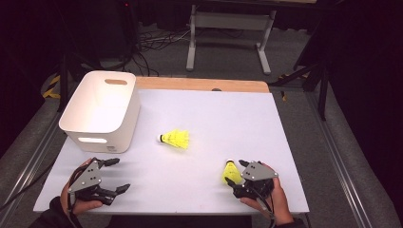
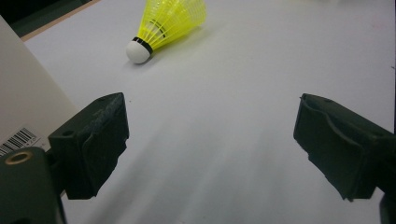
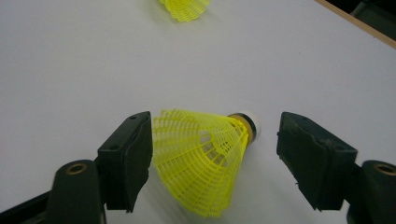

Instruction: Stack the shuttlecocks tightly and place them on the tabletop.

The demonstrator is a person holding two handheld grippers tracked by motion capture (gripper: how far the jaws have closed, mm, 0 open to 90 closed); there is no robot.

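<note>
High view: a white bin (image 1: 102, 111) stands at the table's (image 1: 214, 114) left rear; one yellow shuttlecock (image 1: 176, 138) lies mid-table, and a second shuttlecock (image 1: 230, 172) lies near the front right edge. The right gripper (image 1: 235, 179) straddles this second one. Right gripper view: the jaws stand apart, the skirt of the second shuttlecock (image 3: 203, 156) touching one jaw, its cork clear of the other. Left gripper view: the left gripper (image 2: 210, 140) is spread wide over bare table, the mid-table shuttlecock (image 2: 166, 25) lying ahead.
</note>
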